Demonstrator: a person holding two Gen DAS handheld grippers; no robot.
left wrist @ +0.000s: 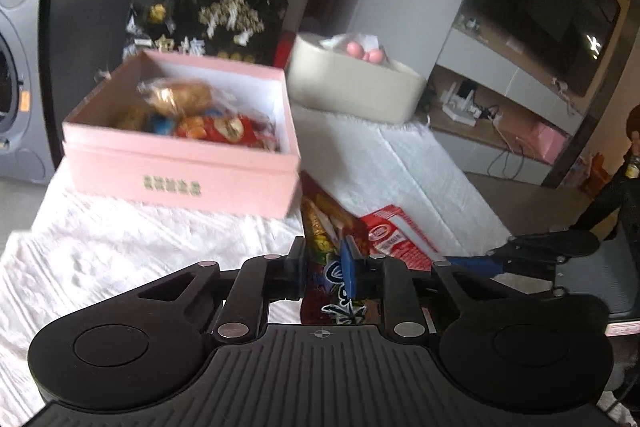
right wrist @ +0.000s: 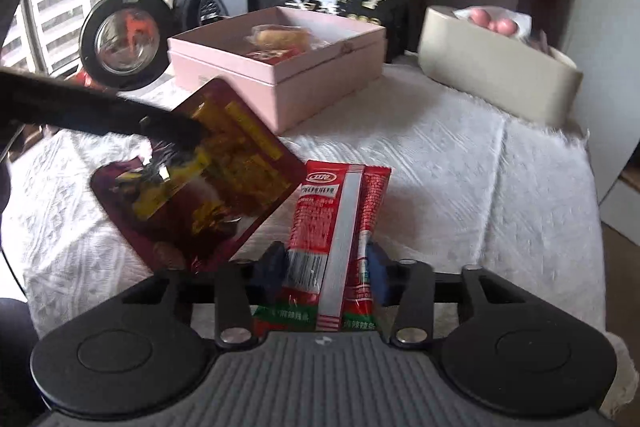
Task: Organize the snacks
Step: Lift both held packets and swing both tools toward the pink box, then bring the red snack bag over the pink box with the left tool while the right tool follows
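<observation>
Left hand-held gripper (left wrist: 325, 267): we grip the dark red packet (left wrist: 320, 227).
Right hand-held gripper (right wrist: 324, 269): we clamp the red packet (right wrist: 340, 219).
Pink box (left wrist: 180, 167): ahead on tabletop (left wrist: 120, 247), our left nearer.

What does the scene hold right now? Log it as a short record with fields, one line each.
left hand-held gripper: shut on dark red snack packet, held above the cloth
right hand-held gripper: shut on red snack packet
pink box: open, several wrapped snacks inside
black bag: upright behind the pink box
beige container: right of the pink box, pink items inside
white cloth: covers the surface under everything
</observation>
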